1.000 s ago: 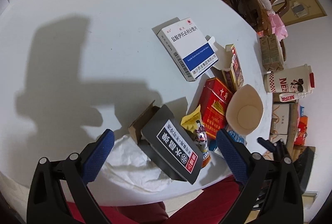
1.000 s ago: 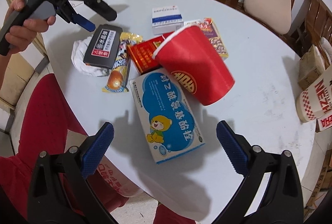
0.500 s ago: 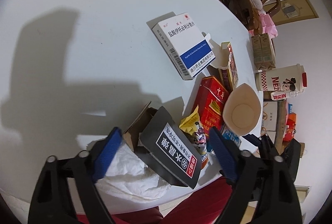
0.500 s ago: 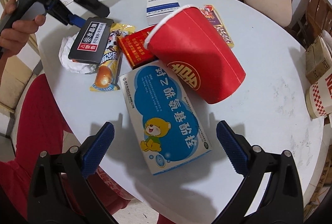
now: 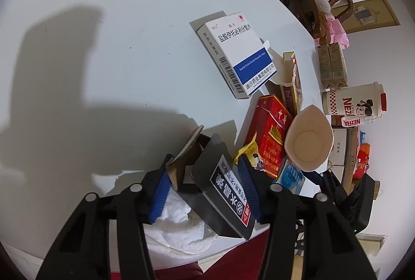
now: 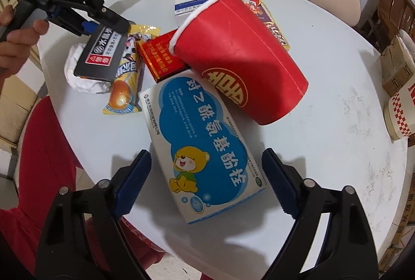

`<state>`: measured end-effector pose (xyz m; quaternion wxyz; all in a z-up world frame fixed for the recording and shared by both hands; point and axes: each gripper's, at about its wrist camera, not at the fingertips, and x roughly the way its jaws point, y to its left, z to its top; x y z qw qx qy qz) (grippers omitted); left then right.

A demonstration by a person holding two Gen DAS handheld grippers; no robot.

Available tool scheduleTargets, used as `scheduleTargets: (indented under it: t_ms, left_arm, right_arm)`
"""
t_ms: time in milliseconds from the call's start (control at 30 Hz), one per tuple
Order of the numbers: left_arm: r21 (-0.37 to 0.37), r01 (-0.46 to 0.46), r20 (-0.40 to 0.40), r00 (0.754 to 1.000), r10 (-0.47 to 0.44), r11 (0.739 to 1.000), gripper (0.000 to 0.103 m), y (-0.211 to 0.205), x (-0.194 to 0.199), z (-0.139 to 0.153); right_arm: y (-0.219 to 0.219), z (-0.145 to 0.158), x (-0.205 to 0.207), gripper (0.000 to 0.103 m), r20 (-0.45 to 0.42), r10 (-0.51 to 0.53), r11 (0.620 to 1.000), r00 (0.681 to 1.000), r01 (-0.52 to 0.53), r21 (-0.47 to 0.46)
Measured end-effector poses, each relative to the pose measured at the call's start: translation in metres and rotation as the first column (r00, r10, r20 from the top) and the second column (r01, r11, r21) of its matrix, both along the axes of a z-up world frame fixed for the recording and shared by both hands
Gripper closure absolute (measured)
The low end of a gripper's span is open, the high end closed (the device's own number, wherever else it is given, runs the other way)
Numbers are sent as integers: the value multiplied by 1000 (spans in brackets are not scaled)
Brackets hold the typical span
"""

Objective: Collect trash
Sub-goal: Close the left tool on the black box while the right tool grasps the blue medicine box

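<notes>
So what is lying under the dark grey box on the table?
Under the dark grey box lies a crumpled white tissue, showing at its left and lower edges. Whatever lies beneath the box's middle is covered.

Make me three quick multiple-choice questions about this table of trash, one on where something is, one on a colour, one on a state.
1. Where is the big cup lying?
A. partly on the blue bear box
B. on a chair
C. on the floor

2. What colour is that cup outside?
A. green
B. red
C. white

3. What is between the left tool's pads?
A. the black box
B. the cup
C. nothing

Answers: 1 A, its base overlaps the box's top edge. 2 B, red with a gold emblem. 3 A, the blue pads flank the black box, which lies on white tissue.
</notes>
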<state>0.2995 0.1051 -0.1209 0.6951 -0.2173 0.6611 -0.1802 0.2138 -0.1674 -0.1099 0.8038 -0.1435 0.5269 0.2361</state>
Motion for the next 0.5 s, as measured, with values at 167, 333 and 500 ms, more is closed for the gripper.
scheduleTargets:
  t_ms: [167,333,500]
  left_arm:
    - [-13,-16,-11,1000,16,1000,65,6,0,0]
    - [-33,-38,-11,999,38,999,73,9,0,3]
    - [-36,-33,-4,999,33,999,77,5,0,11]
  right_arm:
    - [2,-1,-1,31,6,-16,1000,1000,16,-20]
    - [9,-2,0,36,4,-36,999,999,36,-24]
    - [10,1,-3,39,-9,-47,999,999,47,-24]
